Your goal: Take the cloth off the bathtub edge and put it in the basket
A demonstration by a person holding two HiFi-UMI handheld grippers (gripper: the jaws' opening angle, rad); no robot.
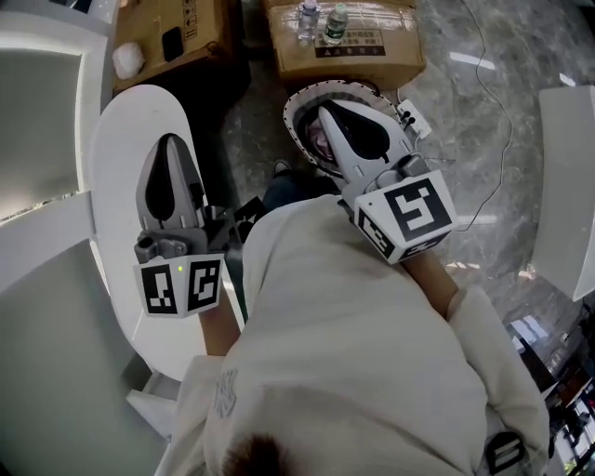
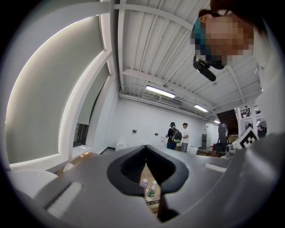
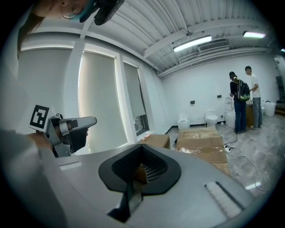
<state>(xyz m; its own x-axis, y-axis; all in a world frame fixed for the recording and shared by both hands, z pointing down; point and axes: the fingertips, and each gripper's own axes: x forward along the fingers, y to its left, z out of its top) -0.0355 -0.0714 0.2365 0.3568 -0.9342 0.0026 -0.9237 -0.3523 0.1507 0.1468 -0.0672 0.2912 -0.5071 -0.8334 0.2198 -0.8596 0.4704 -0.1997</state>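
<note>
In the head view, square black-and-white markers were shown on the cubes of the left gripper (image 1: 170, 141) and the right gripper (image 1: 327, 110). The left was held over the bathtub edge (image 1: 116, 130), the right over the basket (image 1: 296, 107). A pinkish patch (image 1: 319, 142) was seen inside the basket; whether it was the cloth could not be told. Two cardboard boxes (image 1: 200, 28) were counted, their printed labels unreadable, and two bottles (image 1: 337, 23) stood on the right-hand one.

In the left gripper view, the left gripper (image 2: 145, 148) was seen with jaws pressed together, empty. Both bottles (image 2: 152, 190) were framed behind them, one green-labelled, its print too small to read. Two people (image 2: 178, 136) stood far off.

In the right gripper view, the right gripper (image 3: 140, 147) was likewise closed on nothing, with basket mesh (image 3: 154, 171) behind it. One marker (image 3: 40, 116), two boxes (image 3: 200, 140) and two people (image 3: 245, 100) were counted.
</note>
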